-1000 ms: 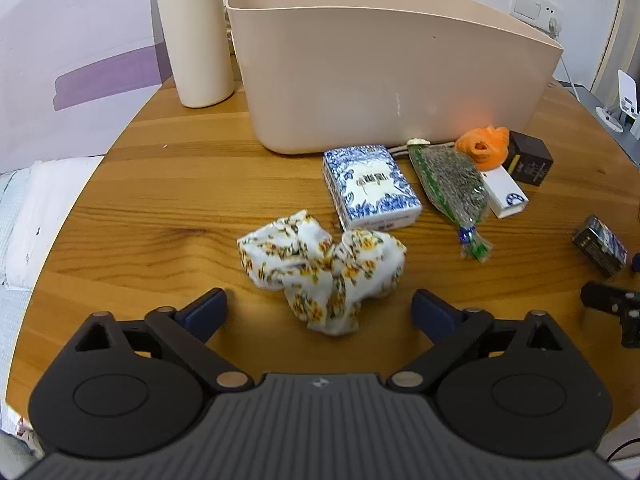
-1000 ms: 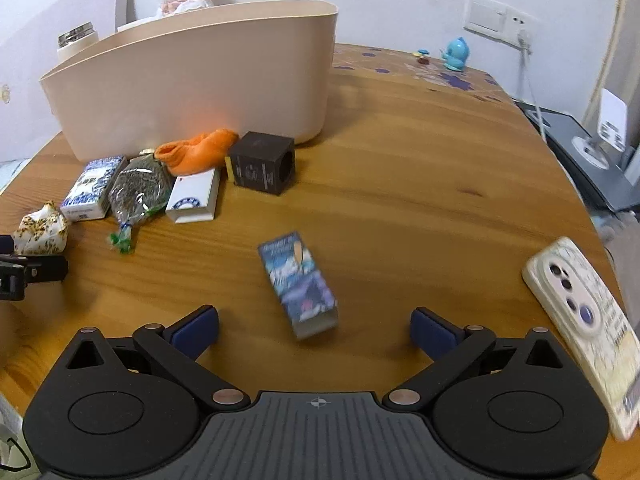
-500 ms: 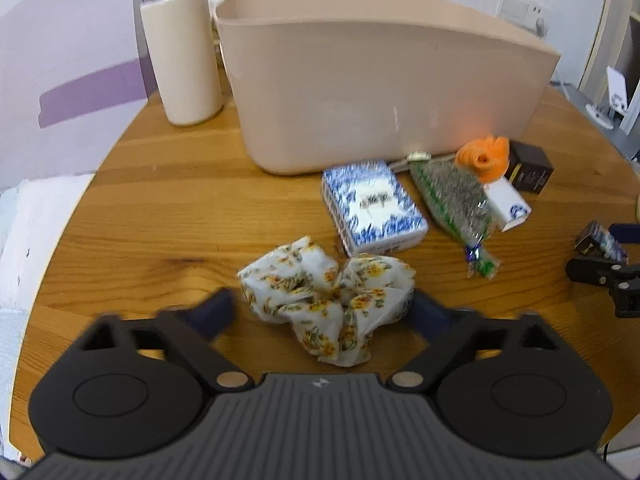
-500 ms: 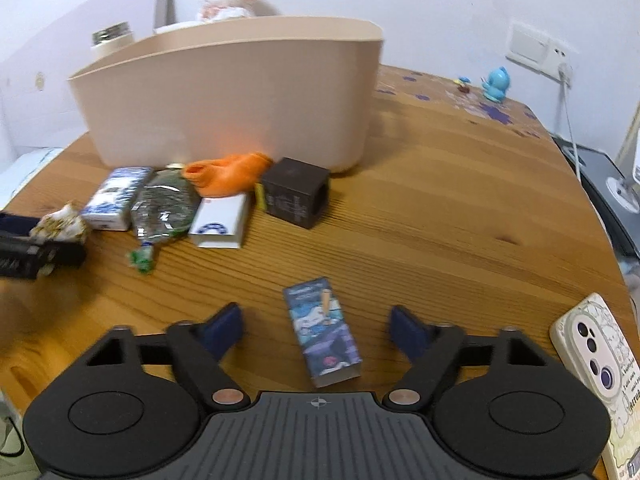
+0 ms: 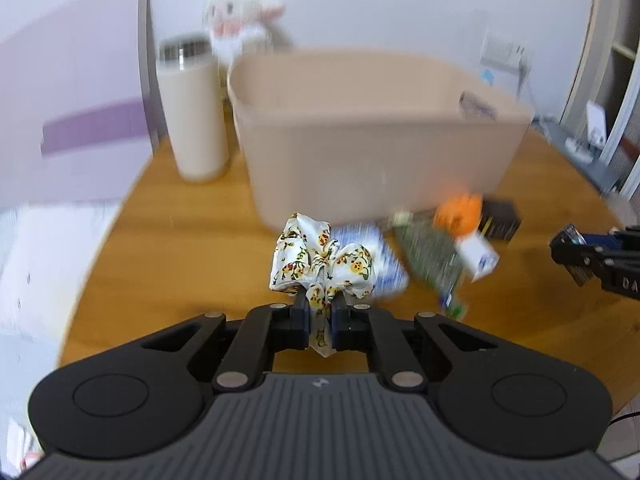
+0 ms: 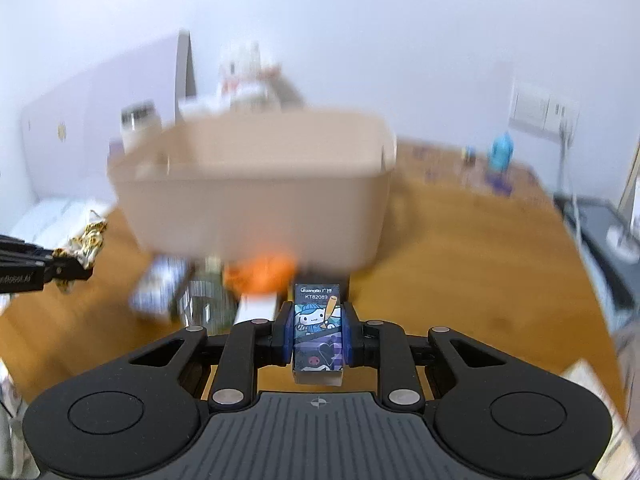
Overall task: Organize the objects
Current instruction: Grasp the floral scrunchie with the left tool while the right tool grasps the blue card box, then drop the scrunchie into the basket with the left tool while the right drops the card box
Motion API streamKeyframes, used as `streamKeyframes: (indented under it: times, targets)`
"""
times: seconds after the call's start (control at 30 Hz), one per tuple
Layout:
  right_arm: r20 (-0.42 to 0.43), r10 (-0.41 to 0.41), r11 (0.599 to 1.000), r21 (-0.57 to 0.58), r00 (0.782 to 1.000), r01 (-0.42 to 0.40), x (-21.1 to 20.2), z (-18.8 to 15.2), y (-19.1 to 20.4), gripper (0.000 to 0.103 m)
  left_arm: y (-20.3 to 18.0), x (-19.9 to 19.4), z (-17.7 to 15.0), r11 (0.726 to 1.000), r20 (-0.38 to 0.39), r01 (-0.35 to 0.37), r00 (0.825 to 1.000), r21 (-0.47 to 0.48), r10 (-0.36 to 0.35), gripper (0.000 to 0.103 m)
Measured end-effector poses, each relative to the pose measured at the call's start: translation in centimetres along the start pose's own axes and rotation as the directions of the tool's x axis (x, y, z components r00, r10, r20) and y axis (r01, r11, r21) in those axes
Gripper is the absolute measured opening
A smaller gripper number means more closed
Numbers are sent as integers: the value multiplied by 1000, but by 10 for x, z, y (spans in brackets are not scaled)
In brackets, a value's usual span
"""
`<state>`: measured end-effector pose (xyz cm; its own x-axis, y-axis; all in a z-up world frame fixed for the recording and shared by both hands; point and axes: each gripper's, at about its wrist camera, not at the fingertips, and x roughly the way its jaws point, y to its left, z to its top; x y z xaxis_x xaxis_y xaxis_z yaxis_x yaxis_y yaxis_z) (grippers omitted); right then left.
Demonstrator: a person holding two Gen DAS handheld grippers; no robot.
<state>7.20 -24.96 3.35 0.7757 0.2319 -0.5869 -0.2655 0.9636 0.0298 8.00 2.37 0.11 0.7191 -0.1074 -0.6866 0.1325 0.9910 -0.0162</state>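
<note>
My left gripper [image 5: 320, 312] is shut on a white floral scrunchie [image 5: 320, 260] and holds it above the wooden table [image 5: 180, 240], in front of the beige bin [image 5: 360, 148]. My right gripper [image 6: 316, 332] is shut on a small cartoon-printed box [image 6: 318, 332] and holds it up, facing the beige bin [image 6: 260, 204]. The right gripper also shows at the right edge of the left wrist view [image 5: 592, 256]. The left gripper with the scrunchie shows at the left of the right wrist view [image 6: 68, 268].
On the table before the bin lie a blue-white box [image 5: 380, 260], a green packet [image 5: 432, 256], an orange item [image 5: 458, 210], a white box [image 5: 478, 256] and a black cube [image 5: 500, 220]. A cream tumbler [image 5: 192, 120] stands left of the bin. A plush toy [image 5: 236, 16] sits behind.
Both grippers have shut and lifted: the left took the scrunchie off the table, the right took the cartoon box. Both views now look higher, toward the bin.
</note>
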Motion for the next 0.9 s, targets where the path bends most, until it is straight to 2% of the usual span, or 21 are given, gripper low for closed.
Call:
streamKeyframes:
  times: [0.17,0.33,0.47,0.67,0.83,0.9]
  targets:
    - [99,1,1000,-31,995,2,-1,46,5,21,1,-31,34,999,132,-5,991,36,0,11]
    - [115,22,999,-34,993,-18,17,81,17,21,2,-26,76,1000,190,-16,982,20,12,11]
    - [105,-3,997,-71,994,10,39,95,31,21,-1,-2,103,1000,164,-9,986,-10,10,11]
    - [0,16,999,-51,1000,-16,92,102,-9,21,-14,58,122,999,54,-46,997,6,45,11]
    - [-92,34,998,-55,995,-39,133,91,-20,22,-17,99,122,998,-43,-55,998,19,56,11]
    - [-107,32,998,-41,994,-36,138,86,-22,34,-18,107,121,998,-66,-58,996,31,60,11]
